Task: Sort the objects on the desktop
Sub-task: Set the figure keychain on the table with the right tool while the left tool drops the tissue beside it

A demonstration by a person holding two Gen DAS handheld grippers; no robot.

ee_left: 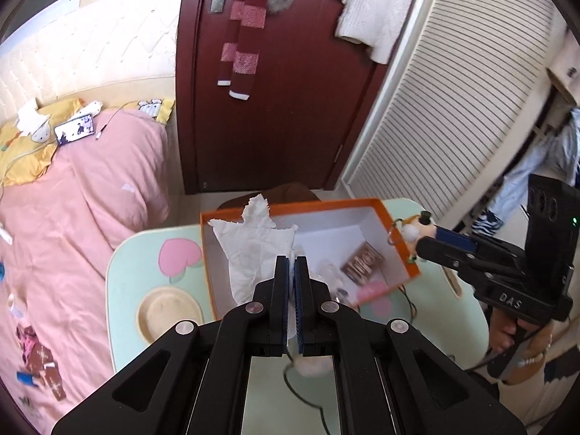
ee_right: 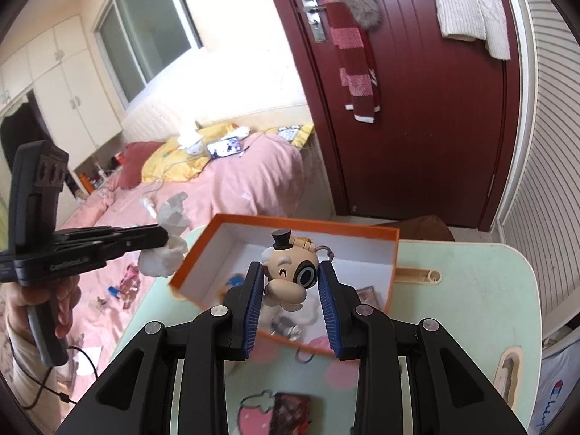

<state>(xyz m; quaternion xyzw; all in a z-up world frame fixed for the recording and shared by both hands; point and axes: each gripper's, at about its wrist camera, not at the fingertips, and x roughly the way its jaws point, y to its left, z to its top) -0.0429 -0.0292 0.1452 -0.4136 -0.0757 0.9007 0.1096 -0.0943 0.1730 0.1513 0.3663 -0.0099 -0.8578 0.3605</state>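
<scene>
While the left gripper (ee_left: pixel 291 264) pinches crumpled white tissue (ee_left: pixel 250 253), right fingers (ee_right: pixel 253 290) clasp a top-hatted figurine (ee_right: pixel 290 275).

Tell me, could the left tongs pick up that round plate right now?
Probably not yet: the left tongs are shut on a white tissue. The plate itself lies uncovered, so once the tissue is dropped, the way looks free.

Dark red door (ee_left: pixel 275 83); pink bed (ee_left: pixel 83 195); louvred closet (ee_left: pixel 460 108); bright window (ee_right: pixel 152 29)
</scene>
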